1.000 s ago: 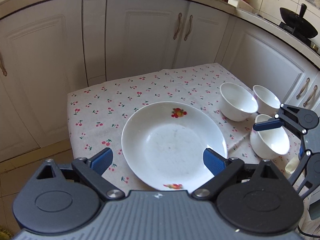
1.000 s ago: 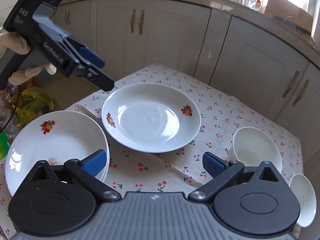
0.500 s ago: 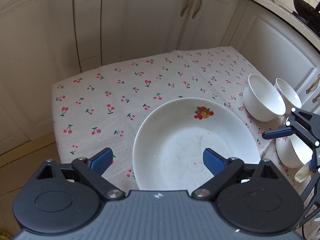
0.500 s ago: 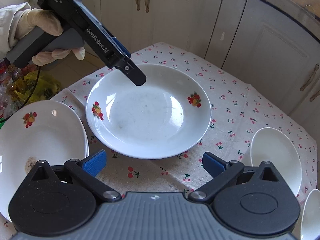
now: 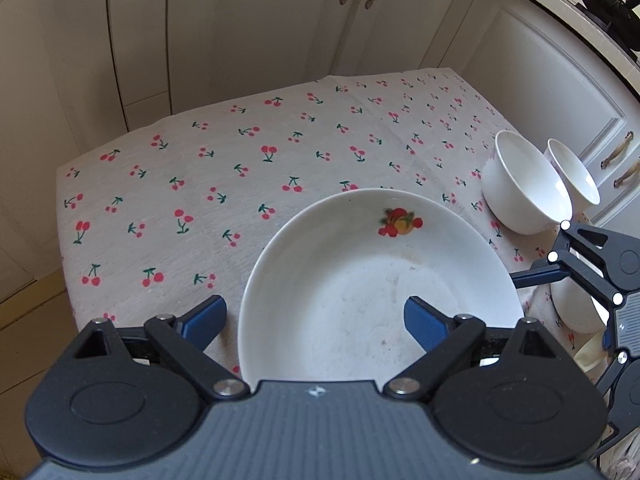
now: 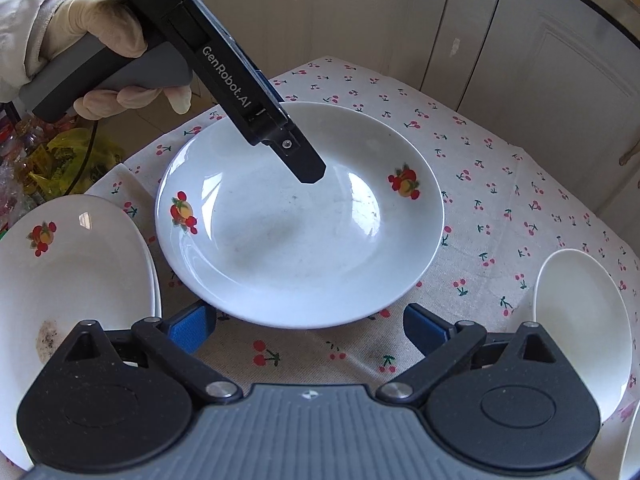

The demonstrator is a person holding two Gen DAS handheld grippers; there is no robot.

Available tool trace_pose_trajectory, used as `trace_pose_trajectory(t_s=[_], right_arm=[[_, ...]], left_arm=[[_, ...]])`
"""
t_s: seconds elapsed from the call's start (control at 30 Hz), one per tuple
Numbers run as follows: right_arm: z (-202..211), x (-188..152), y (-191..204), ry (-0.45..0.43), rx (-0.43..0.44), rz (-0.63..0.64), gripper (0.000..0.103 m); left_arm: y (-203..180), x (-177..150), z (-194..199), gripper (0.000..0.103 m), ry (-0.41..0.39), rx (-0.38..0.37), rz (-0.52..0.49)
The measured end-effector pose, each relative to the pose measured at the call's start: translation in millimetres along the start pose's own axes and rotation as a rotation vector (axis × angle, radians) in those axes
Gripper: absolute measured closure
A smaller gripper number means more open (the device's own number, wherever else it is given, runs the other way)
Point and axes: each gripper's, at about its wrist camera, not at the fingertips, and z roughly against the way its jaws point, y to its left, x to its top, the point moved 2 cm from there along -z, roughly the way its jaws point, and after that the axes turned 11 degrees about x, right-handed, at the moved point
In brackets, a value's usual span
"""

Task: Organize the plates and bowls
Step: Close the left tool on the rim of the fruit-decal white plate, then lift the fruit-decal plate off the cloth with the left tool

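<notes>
I am reaching for the big fruit plate (image 6: 300, 220) in the middle of the cherry tablecloth (image 5: 240, 168). My left gripper (image 5: 312, 320) straddles its rim, spread but closing a little. My right gripper (image 6: 310, 330) waits wide, empty. Next I should pinch the rim gently.

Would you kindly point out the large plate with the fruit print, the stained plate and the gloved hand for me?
Large plate (image 6: 280, 240): right wrist view, bare centre of its well.
Stained plate (image 6: 72, 280): right wrist view, white surface above the brown stain.
Gloved hand (image 6: 108, 28): right wrist view, back of the knuckles.
</notes>
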Motion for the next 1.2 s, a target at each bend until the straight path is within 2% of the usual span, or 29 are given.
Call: trace_pose_trajectory(t_s=[0.47, 0.87, 1.2], right_arm=[[-3.9, 3.0, 2.5, -0.01, 0.014, 0.033, 0.005], [-9.6, 7.6, 1.1, 0.0, 0.015, 0.009, 0.004], [-10.3, 7.2, 2.3, -0.013, 0.001, 0.002, 0.003]], left_arm=[[-10.8, 9.1, -7.2, 0.013, 0.027, -0.041, -0.064], [-17.3, 21.0, -15.0, 0.012, 0.051, -0.034, -0.109], [-23.4, 23.3, -19.6, 0.012, 0.031, -0.034, -0.136]])
